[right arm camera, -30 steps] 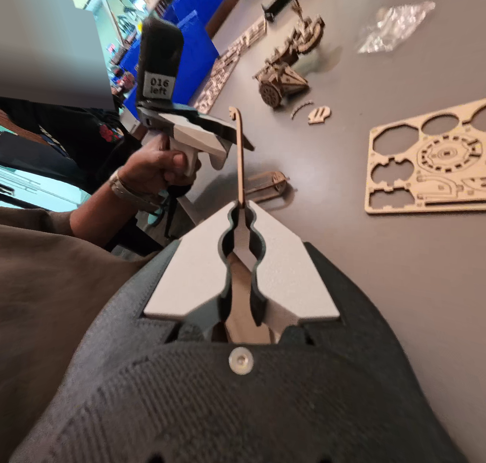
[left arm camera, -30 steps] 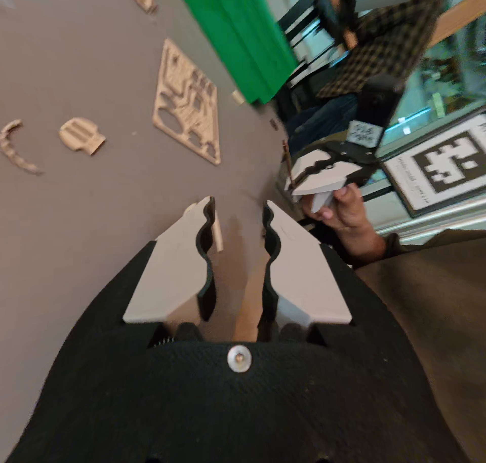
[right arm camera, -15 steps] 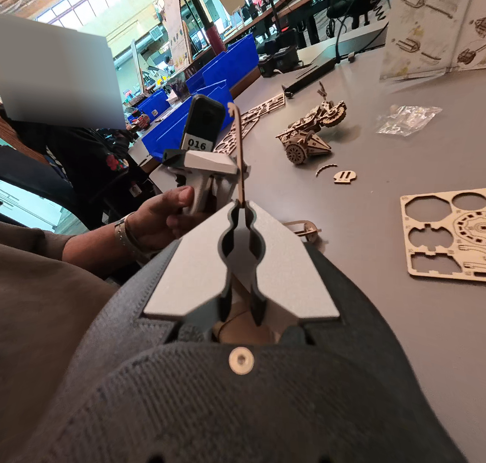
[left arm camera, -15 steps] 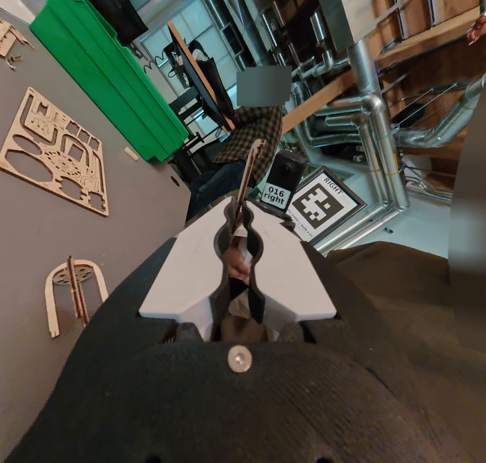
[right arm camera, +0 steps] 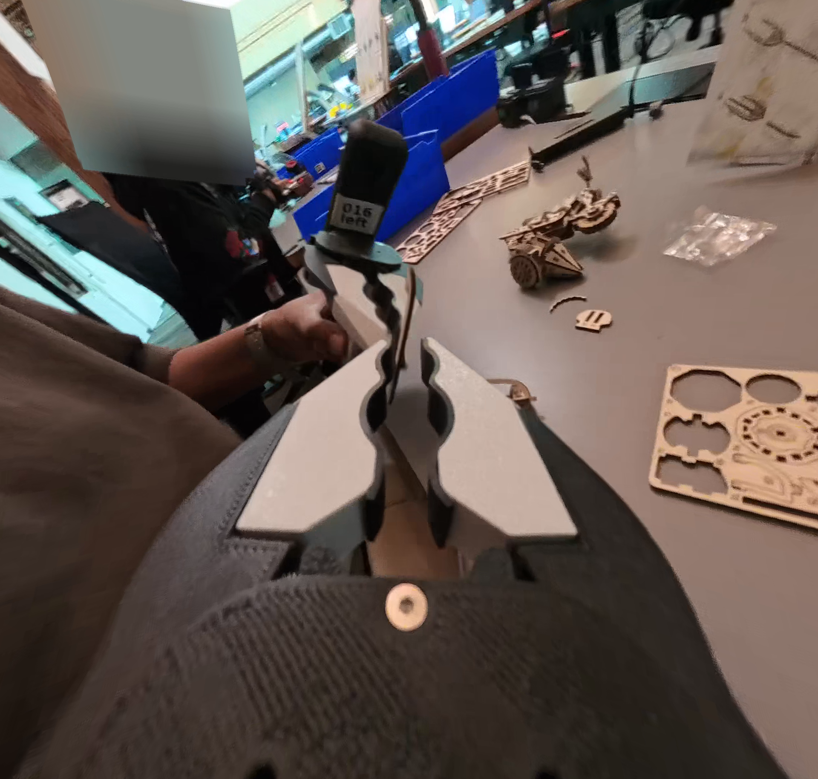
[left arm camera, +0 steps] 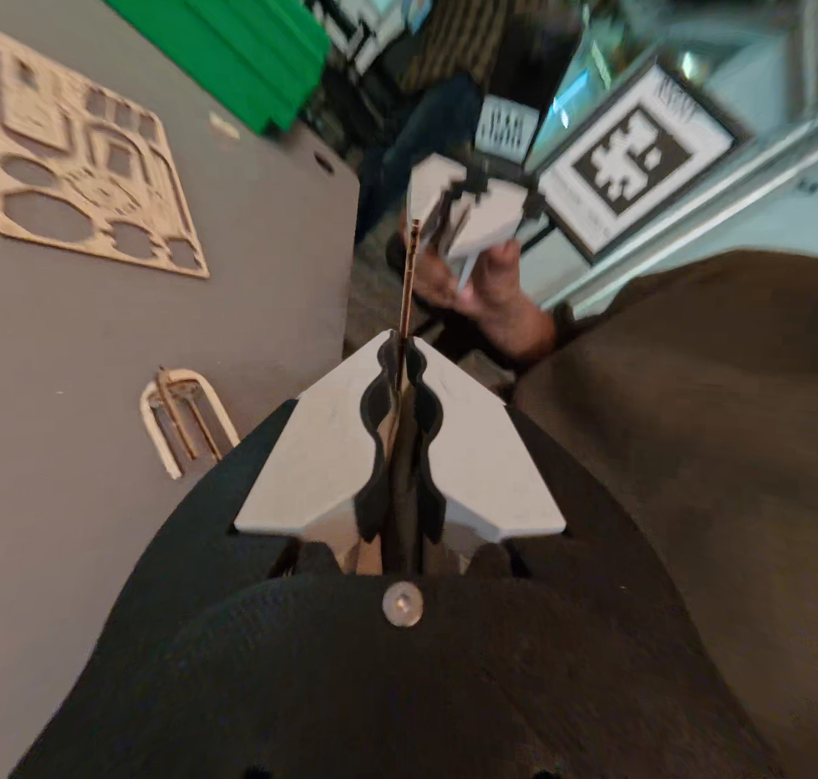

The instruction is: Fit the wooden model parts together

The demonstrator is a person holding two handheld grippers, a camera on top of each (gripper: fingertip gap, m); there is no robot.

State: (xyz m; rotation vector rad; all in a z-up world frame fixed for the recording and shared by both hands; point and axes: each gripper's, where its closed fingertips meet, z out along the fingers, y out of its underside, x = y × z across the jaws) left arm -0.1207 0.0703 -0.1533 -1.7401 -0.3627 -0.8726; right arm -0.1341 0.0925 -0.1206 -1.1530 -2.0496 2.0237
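Observation:
My left gripper (left arm camera: 400, 342) is shut on a thin wooden strip (left arm camera: 408, 279), which stands edge-on and sticks out past the fingertips. In the right wrist view the left gripper (right arm camera: 380, 310) holds the same strip (right arm camera: 409, 310) just in front of my right gripper (right arm camera: 405, 350). My right gripper is open, and the strip's lower end hangs between its jaws without being gripped. The right gripper (left arm camera: 464, 211) shows blurred beyond the strip in the left wrist view. A U-shaped wooden part (left arm camera: 177, 417) lies on the grey table (left arm camera: 110, 324) to the left.
A punched-out wooden sheet (right arm camera: 730, 439) lies to the right, and another (right arm camera: 464, 208) at the back. A built wooden vehicle model (right arm camera: 557, 239), an arc piece (right arm camera: 566, 301), a small round piece (right arm camera: 593, 318) and a plastic bag (right arm camera: 717, 235) lie beyond. A green bin (left arm camera: 221, 27) stands at the table's edge. Spacing between my two grippers at the tips: around 4 cm.
The strip has passed from the right gripper to the left. The left gripper closed on it, then the right gripper opened. Both grippers have shifted.

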